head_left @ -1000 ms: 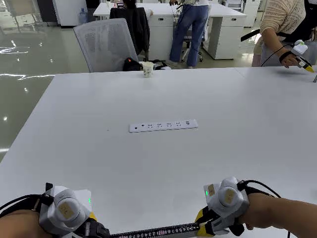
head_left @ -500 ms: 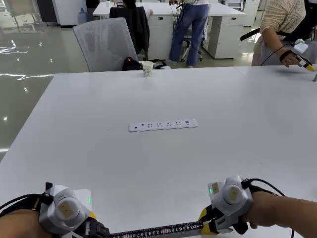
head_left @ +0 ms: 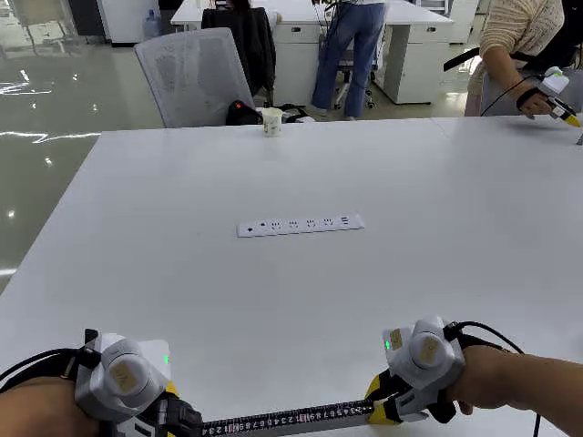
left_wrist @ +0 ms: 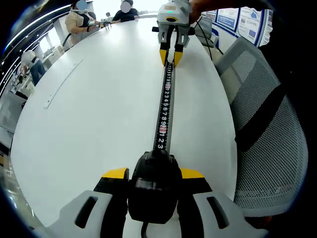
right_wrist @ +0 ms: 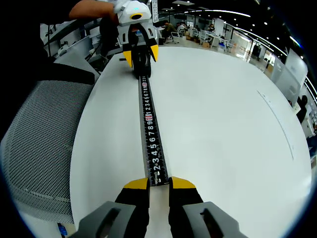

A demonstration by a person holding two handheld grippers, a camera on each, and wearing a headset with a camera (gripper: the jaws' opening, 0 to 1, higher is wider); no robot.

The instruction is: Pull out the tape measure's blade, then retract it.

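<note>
A wide white bench is lit evenly. Behind it a grey mesh chair is set on a glossy floor streaked with glare, and white desks are ranged beyond. Rows of ceiling lights are seen overhead.

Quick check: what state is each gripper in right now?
Left gripper: closed, holding the tape measure case.
Right gripper: closed, pinching the end of the blade.
</note>
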